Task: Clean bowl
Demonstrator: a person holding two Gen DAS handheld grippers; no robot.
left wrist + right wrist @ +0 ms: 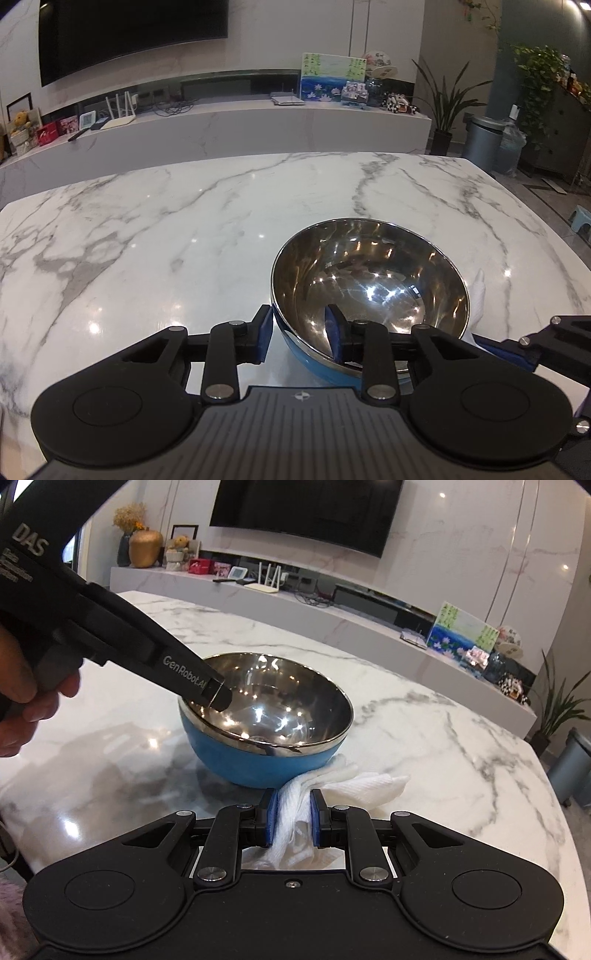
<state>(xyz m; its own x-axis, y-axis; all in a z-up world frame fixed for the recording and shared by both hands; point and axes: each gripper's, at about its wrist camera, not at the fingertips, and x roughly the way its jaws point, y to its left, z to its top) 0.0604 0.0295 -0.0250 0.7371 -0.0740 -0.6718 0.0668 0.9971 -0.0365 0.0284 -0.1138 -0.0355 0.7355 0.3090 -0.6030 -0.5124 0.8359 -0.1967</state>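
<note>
1. While the steel-lined blue bowl point(266, 734) sits mid-table on the marble table point(147, 240), the left gripper point(301, 338) straddles its rim, jaws apart.
2. The right gripper point(291, 818) pinches a soft white cloth point(295, 812) beside the bowl's base.
3. Looks light, rigid, slippery: grip the rim!

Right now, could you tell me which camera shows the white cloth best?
The right wrist view: the cloth is bunched between the right gripper fingers, beside the bowl. The left wrist view shows only a sliver behind the bowl.
</note>
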